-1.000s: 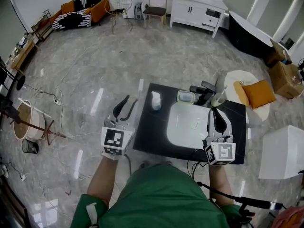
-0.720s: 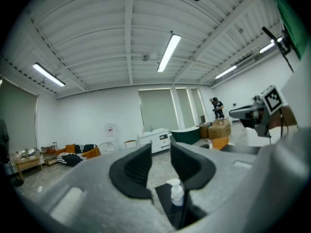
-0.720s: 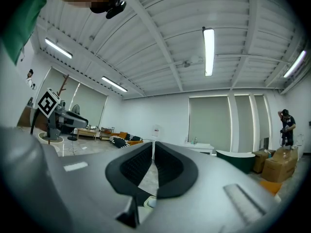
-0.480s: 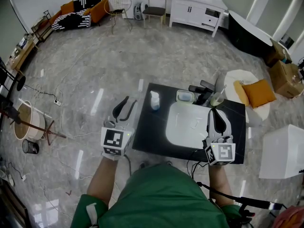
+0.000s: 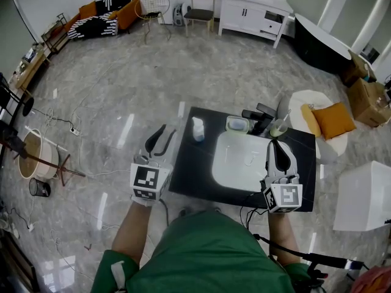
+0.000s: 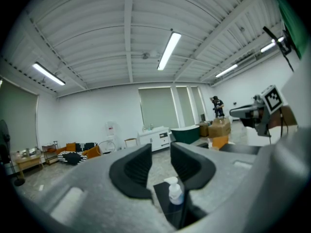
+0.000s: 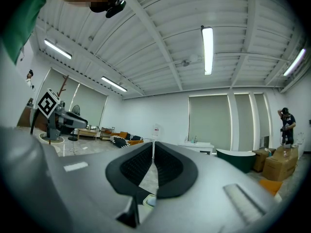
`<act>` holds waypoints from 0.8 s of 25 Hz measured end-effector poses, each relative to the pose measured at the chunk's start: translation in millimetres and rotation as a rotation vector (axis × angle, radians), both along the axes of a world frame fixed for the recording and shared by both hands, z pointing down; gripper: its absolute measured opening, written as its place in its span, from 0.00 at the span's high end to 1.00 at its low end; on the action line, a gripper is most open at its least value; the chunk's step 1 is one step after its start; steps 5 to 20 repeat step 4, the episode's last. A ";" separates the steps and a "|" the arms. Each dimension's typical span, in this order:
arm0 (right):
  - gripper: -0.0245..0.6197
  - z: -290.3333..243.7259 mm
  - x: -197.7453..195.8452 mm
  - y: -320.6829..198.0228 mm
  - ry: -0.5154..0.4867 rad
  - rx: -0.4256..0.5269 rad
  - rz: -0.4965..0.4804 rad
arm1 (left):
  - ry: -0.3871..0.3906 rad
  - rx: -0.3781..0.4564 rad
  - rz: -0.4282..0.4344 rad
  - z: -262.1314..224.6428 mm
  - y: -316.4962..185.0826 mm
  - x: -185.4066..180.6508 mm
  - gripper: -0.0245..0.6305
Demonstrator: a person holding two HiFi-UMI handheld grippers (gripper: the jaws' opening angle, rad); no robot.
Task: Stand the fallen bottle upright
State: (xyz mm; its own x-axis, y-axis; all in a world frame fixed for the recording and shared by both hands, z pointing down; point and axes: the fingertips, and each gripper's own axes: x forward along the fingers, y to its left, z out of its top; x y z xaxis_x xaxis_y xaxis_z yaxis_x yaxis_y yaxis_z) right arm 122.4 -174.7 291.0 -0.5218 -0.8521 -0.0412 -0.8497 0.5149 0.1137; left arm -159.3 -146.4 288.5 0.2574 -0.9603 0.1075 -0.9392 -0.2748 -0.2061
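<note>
Standing upright on black table (image 5: 194, 171), small translucent plastic pump bottle (image 5: 199, 130) is seen ahead of, below left gripper (image 6: 160, 155) fingers (image 6: 133, 171), spread, empty. Right gripper (image 7: 153, 152) fingers (image 7: 170, 168) pressed together. Bottle judged light, slippery, tippy; best gripped mid-body.

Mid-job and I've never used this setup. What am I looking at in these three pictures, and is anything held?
No robot arm here: a person in a green shirt holds a two-jaw gripper in each hand. The wide picture comes from a head camera looking down; the other two ride on the grippers. Below is a black table with a white basin, an upright pump bottle and a lidded tub. The left gripper stands open and empty. The right gripper has just been closing; its jaws meet on nothing.
</note>
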 end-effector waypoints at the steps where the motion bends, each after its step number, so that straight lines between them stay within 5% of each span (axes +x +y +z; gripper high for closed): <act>1: 0.94 0.1 0.7 -0.5 0.001 0.003 -0.003 | 0.000 -0.001 -0.002 0.2 -0.3 0.5 0.79; 20: 0.94 -0.1 2.5 -1.8 0.000 0.009 -0.010 | 0.000 -0.003 -0.010 0.8 -1.0 1.4 0.79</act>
